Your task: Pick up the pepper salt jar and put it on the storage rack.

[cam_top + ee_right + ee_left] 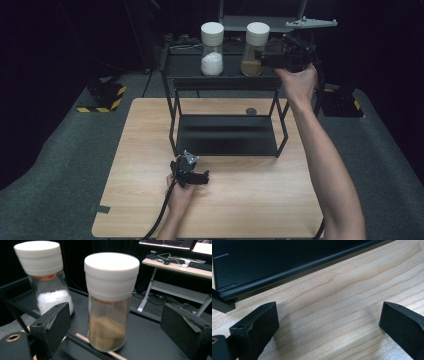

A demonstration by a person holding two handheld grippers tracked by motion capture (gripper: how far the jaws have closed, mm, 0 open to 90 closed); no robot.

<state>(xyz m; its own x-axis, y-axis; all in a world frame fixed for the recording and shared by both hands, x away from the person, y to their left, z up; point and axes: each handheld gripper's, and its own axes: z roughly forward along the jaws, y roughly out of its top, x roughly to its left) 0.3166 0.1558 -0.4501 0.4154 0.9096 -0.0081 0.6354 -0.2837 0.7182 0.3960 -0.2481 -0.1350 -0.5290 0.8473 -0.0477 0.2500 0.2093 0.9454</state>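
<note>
The brown-powder jar [110,302] is standing upright on the top shelf of the black rack [225,142], on the right of that shelf in the high view. It is carrying a white lid, and its glass body is showing brown powder in the lower half. The white-powder jar [45,277] is standing upright beside it on the same shelf, apart from it, with a matching white lid.

The right gripper [115,332] is hovering level at the brown-powder jar. Its jaws are standing open, one on each side of the glass, with clear gaps to it; the pads are not pressing on the jar.

The left gripper [328,322] is resting low over the wooden table [250,200], just in front of the rack's lower shelf. Its jaws are standing wide open with bare wood between them.

A small dark round object [251,111] is lying on the table behind the rack's lower shelf.
</note>
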